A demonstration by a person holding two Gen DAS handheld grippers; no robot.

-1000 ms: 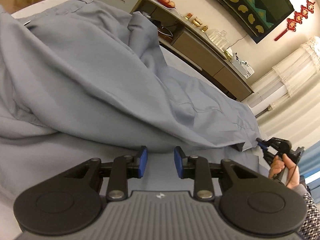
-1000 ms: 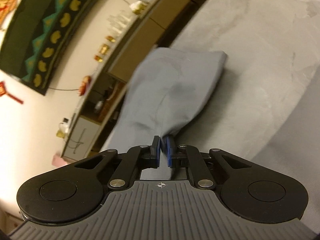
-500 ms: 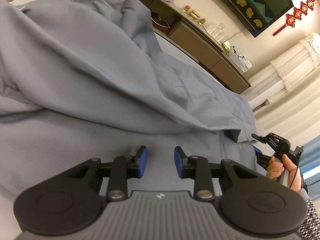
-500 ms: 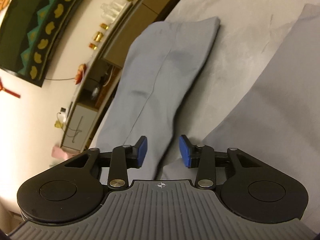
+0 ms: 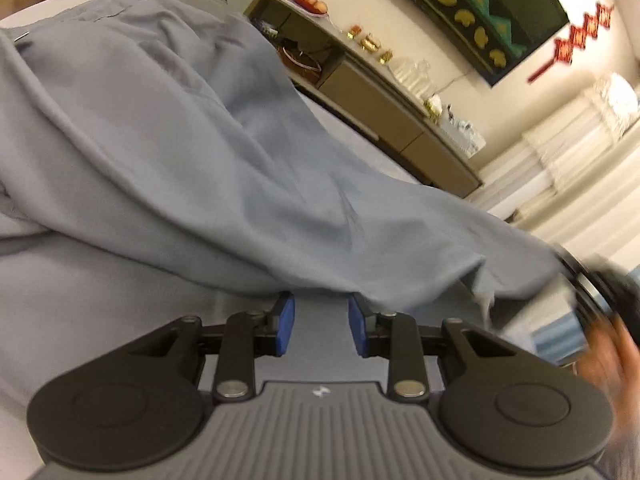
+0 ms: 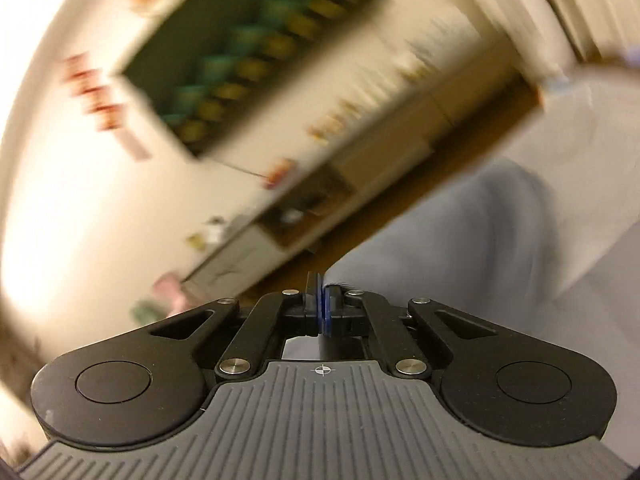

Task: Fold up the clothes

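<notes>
A: How many things were there?

B: One large blue-grey fabric garment (image 5: 192, 152) was spread in loose folds over a pale grey bed surface (image 5: 352, 136), and there were two black two-finger grippers with blue pads. One long brown wooden sideboard (image 5: 384, 100) stood along the wall.

A: What were the grippers doing?

B: The left gripper (image 5: 321, 330) hovered just in front of the garment's raised edge, its jaws apart with nothing between them, as they had been a second before. The right gripper (image 6: 322, 306) had opened half a second earlier; now its pads were pressed together. A fabric edge sat right at the tips, but blur hid whether it was pinched.

A: Did the views differ?

B: The left view alone showed the person's blurred hand (image 5: 608, 360) at the garment's lifted corner. The right view, heavily smeared, showed only one bulge of the cloth.
</notes>
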